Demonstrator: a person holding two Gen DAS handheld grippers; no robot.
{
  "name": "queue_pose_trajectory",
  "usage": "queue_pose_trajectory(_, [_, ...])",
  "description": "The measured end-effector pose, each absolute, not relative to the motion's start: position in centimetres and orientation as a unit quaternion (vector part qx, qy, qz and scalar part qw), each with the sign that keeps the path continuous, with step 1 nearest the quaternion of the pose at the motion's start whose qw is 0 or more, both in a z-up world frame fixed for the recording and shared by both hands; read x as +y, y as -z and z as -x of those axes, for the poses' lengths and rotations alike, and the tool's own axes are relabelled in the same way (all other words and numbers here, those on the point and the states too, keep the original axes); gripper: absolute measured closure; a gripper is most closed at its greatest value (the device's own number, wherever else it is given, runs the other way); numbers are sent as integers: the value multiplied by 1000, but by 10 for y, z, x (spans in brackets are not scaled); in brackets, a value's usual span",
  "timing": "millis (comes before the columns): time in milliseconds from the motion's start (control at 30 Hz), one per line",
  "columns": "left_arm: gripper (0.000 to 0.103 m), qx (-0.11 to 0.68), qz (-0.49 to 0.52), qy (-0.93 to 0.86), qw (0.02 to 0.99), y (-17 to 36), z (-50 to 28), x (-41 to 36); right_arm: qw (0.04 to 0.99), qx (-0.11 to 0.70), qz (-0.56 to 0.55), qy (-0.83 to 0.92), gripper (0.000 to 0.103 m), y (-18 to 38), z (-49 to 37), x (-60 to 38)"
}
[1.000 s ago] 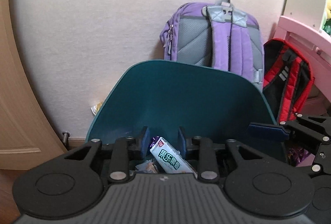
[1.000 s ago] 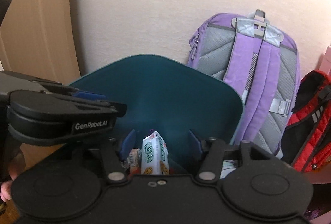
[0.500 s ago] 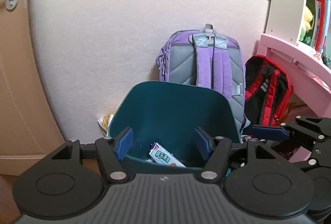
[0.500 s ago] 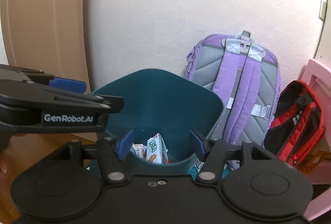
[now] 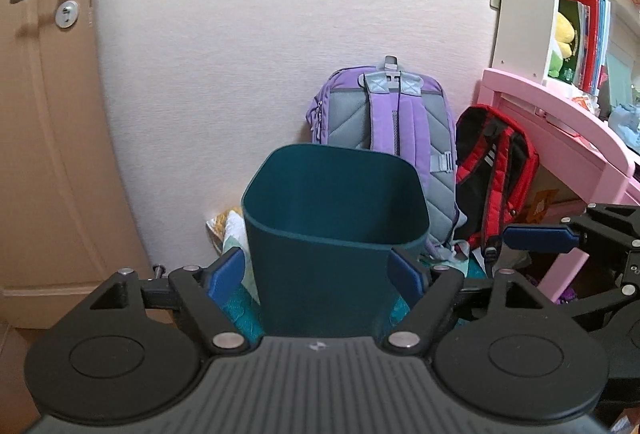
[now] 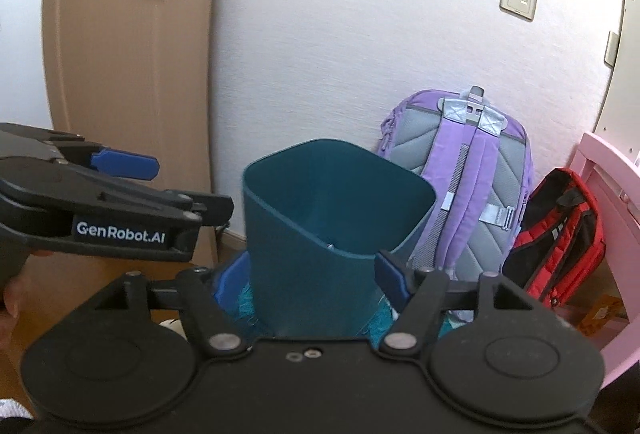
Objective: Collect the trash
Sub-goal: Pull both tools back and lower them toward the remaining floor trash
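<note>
A dark teal trash bin stands on the floor by the wall, its rim tilted toward me; what lies inside it is hidden. My left gripper hovers in front of the bin, drawn back from it, jaws opening, with nothing held between the blue pads. My right gripper hangs beside it at the same distance from the bin, jaws also opening and empty. In the left wrist view the right gripper's fingertip shows at the right. In the right wrist view the left gripper's fingertip shows at the left.
A purple backpack and a red backpack lean on the wall behind the bin. A pink desk with shelves is at the right, a brown door at the left. A teal mat and a wrapper lie by the bin.
Both grippers have pulled back and up from over the bin, and their jaws have spread wider. The cartons seen inside the bin have dropped out of sight behind its front wall.
</note>
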State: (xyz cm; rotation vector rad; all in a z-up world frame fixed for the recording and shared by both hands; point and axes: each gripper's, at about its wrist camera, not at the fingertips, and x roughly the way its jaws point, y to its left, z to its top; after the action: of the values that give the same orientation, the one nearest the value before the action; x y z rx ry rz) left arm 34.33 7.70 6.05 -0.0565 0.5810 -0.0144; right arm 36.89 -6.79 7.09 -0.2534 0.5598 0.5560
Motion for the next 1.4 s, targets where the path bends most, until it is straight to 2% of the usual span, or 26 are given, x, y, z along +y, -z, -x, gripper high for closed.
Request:
queue_pose_trajectory(333, [20,306,43,-5,951,-32,-291,88,904,293,116,-289,24,-44,-320,-78])
queue_pose_trajectory(667, [19,341,55,-14,938,27,-256,101,883,340,102,-306,15,21,-298,-86])
queue_pose_trajectory(733, [12,348,58,-16,936,39,-253,103,880,349,101,-306,12,36,-296,-86])
queue_pose_trajectory(800, [12,355,56,-19,933,54,-252,106,876,360,101,-305,11,52,-294,-85])
queue_pose_trajectory(900, [12,377,57,-20,924,81,-254,111,869,378,100,-303,9,81,-295,-83])
queue_pose_trajectory(1000, [0,402,65,-7,913,112,-260,115,862,393,103,-302,5,111,-297,-78])
queue_pose_trajectory(1400, [0,548,108,46,828,262,-306,132,805,508,113,-284,5,252,-329,-56])
